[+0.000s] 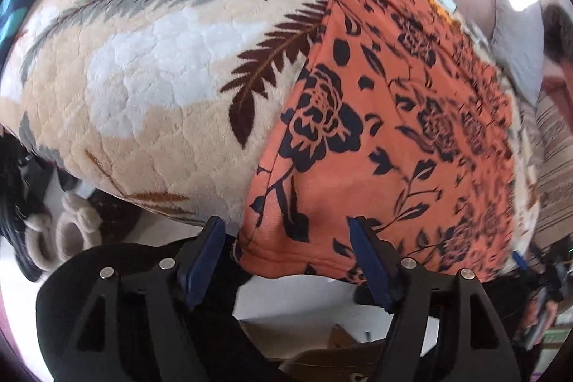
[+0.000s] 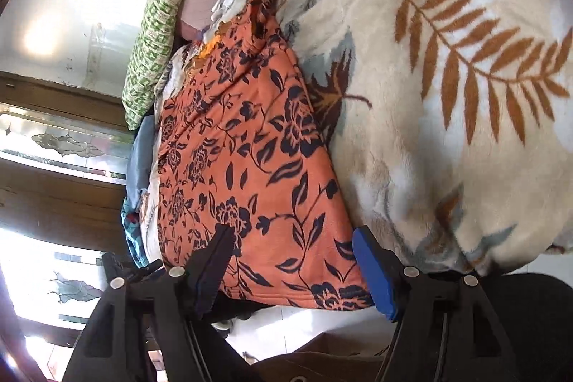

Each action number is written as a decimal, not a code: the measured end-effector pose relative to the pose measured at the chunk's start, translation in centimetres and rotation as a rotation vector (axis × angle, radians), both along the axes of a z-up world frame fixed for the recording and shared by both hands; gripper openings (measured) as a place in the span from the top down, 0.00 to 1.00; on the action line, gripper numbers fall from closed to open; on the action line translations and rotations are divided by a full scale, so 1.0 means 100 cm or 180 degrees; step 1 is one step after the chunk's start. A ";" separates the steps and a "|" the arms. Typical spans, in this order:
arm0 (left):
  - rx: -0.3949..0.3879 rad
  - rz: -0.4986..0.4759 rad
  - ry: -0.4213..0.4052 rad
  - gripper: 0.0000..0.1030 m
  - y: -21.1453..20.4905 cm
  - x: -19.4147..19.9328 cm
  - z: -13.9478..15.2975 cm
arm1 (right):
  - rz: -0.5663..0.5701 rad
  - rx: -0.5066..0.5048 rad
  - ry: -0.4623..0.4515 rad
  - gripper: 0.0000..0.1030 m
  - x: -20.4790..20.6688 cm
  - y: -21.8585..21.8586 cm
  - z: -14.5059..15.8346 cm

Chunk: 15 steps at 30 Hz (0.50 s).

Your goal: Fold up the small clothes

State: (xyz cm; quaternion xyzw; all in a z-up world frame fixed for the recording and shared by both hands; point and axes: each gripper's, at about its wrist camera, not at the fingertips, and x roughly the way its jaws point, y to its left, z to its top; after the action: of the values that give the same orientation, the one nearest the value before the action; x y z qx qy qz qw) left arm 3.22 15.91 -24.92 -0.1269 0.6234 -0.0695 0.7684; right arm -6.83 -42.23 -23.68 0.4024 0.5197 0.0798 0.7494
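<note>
Orange floral garment (image 1: 386, 145) lies seemingly flat.

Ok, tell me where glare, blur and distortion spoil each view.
Left wrist: fisheye bulges the blanket; the orange garment smears with motion blur toward its right edge; blown-out glare at upper right. Right wrist: overexposed windows on the left; garment and blanket fairly sharp, edges curved.

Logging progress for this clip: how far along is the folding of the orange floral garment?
Done: the orange floral garment lies flat on the leaf-print blanket, its near hem at the bed's edge; whether it is already folded over I cannot tell. In hand: nothing. The left hand-held gripper and right hand-held gripper both stand open over that hem, pads not pressing it. Left: any further folds, and the other clothes heaped beyond it.
</note>
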 end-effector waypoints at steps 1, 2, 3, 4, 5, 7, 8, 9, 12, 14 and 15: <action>0.0026 -0.0019 0.0004 0.29 -0.002 0.000 -0.002 | 0.0042 -0.0009 0.0060 0.30 0.000 0.002 -0.003; 0.0033 -0.0035 0.0010 0.29 -0.002 -0.001 -0.003 | 0.0079 0.0003 0.0095 0.31 0.000 0.003 -0.005; 0.0044 -0.0048 0.0020 0.29 -0.003 -0.001 -0.004 | 0.0109 0.0028 0.0121 0.32 -0.001 0.004 -0.006; 0.0039 -0.0067 0.0021 0.31 -0.003 -0.001 -0.005 | 0.0126 0.0050 0.0151 0.32 -0.001 0.005 -0.008; 0.0008 -0.0094 0.0037 0.38 -0.004 -0.002 -0.007 | 0.0136 0.0071 0.0163 0.32 -0.001 0.005 -0.009; -0.0071 -0.0120 0.0144 0.56 -0.006 0.000 -0.016 | 0.0138 0.0114 0.0188 0.32 0.000 0.006 -0.012; -0.0056 -0.0128 0.0165 0.60 -0.006 0.000 -0.019 | 0.0131 0.0147 0.0222 0.32 0.001 0.004 -0.015; -0.0041 -0.0135 0.0152 0.60 -0.006 -0.001 -0.019 | 0.0120 0.0157 0.0272 0.32 0.003 0.004 -0.019; -0.0072 -0.0174 0.0129 0.60 -0.004 -0.003 -0.018 | 0.0072 -0.0114 0.0447 0.32 0.006 0.004 -0.025; -0.0089 -0.0142 0.0157 0.47 -0.001 -0.004 -0.020 | 0.0047 -0.0278 0.0468 0.32 0.007 0.003 -0.024; -0.0111 -0.0125 0.0187 0.43 0.001 -0.001 -0.020 | 0.0051 -0.0294 0.0476 0.32 0.008 0.003 -0.025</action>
State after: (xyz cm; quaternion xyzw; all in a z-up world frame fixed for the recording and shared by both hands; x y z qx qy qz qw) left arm 3.10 15.96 -26.94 -0.1299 0.6467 -0.0917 0.7459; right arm -6.03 -41.91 -26.16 0.3680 0.5806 0.0315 0.7256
